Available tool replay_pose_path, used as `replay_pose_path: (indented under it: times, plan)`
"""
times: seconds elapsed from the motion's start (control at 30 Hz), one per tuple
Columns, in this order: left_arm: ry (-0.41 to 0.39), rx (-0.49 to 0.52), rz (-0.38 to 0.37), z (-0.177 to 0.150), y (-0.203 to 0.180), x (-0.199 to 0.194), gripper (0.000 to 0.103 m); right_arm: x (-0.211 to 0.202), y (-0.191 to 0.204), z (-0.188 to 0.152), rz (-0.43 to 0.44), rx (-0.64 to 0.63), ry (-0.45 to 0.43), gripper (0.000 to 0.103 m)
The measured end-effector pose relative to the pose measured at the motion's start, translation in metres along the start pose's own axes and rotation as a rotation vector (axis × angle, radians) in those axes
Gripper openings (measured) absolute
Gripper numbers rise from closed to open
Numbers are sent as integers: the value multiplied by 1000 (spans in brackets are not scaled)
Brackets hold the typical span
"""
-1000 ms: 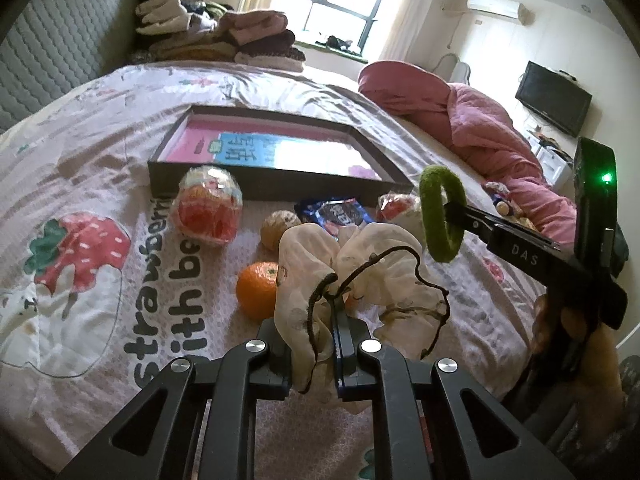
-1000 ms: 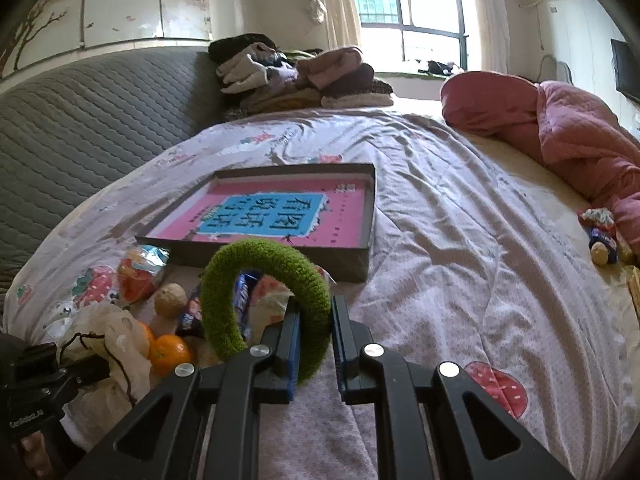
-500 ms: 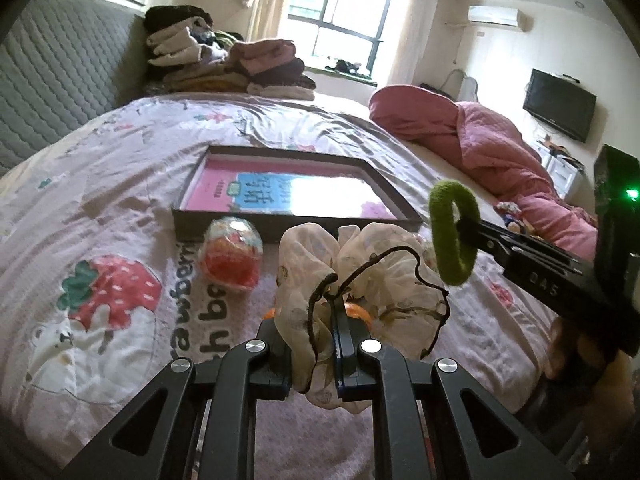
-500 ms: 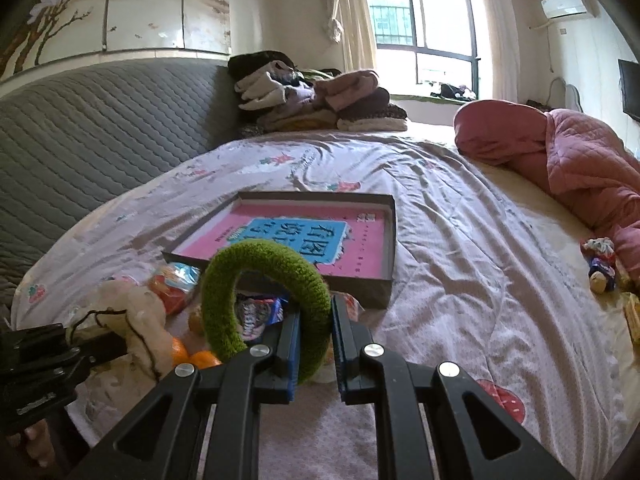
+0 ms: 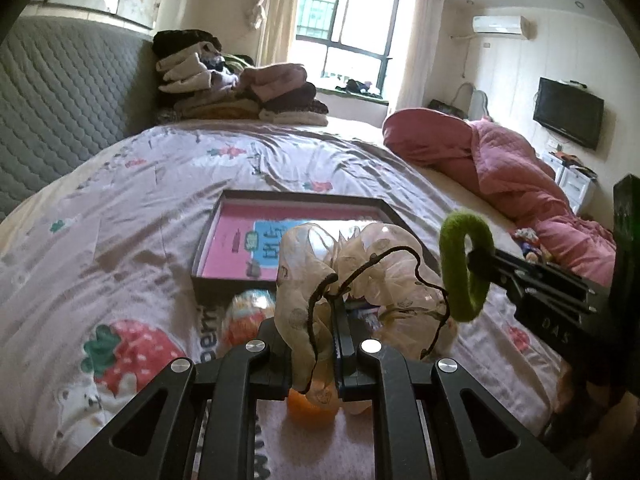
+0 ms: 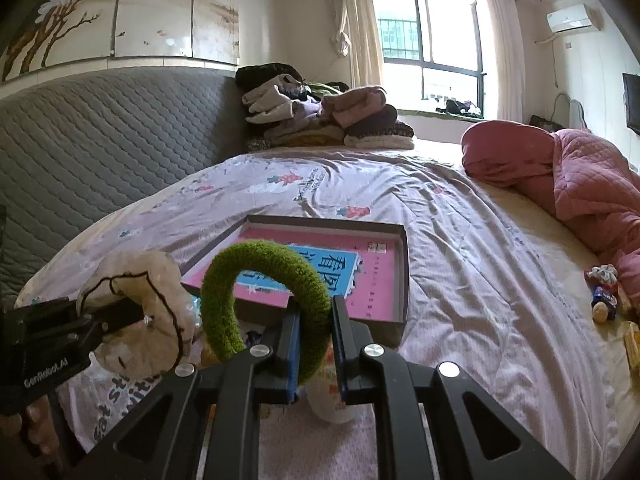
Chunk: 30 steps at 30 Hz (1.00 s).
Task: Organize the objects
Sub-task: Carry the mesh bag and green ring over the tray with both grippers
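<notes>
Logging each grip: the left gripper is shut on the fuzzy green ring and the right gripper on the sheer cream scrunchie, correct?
No, swapped. The left gripper pinches the sheer cream scrunchie, per the left wrist view; the right gripper holds the fuzzy green ring.

A lived-in home bedroom. Wide bed [image 6: 460,240] under a strawberry-print sheet, backed by a grey quilted headboard [image 6: 100,140]. Folded clothes [image 6: 320,120] piled at the far corner, a pink quilt [image 6: 580,184] bundled along one side. Curtained window [image 6: 432,40] letting in daylight, wall air conditioner [image 5: 500,26] high up, flat television [image 5: 570,118] mounted on the wall, blossom-painted panels [image 6: 120,8] above the headboard.
</notes>
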<state>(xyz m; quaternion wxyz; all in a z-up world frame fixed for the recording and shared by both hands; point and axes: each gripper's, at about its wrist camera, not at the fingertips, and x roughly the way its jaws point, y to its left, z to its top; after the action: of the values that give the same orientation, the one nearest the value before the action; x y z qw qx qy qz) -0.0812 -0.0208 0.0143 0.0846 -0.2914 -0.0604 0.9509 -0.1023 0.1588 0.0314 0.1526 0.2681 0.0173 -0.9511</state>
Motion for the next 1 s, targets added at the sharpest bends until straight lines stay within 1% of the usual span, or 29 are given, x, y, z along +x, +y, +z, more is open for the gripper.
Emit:
replay_pose_path:
  times: [0.27, 0.53, 0.83, 0.9, 0.97, 1.0]
  plan:
    - [-12, 14, 21, 19, 2, 14, 14, 13, -1, 8, 7, -2, 4, 15]
    - [-36, 30, 52, 51, 11, 30, 14, 27, -5, 25, 2, -13, -9, 15]
    - [-23, 23, 59, 76, 25, 53, 15, 43, -11, 50, -14, -29, -28, 15]
    - [-18, 13, 48, 81, 27, 57, 15, 49, -13, 54, -16, -28, -24, 15]
    - [-18, 25, 62, 87, 28, 63, 15, 55, -15, 57, -21, -30, -19, 15]
    - [-10, 22, 56, 89, 30, 67, 15, 59, -17, 59, -24, -29, -14, 15]
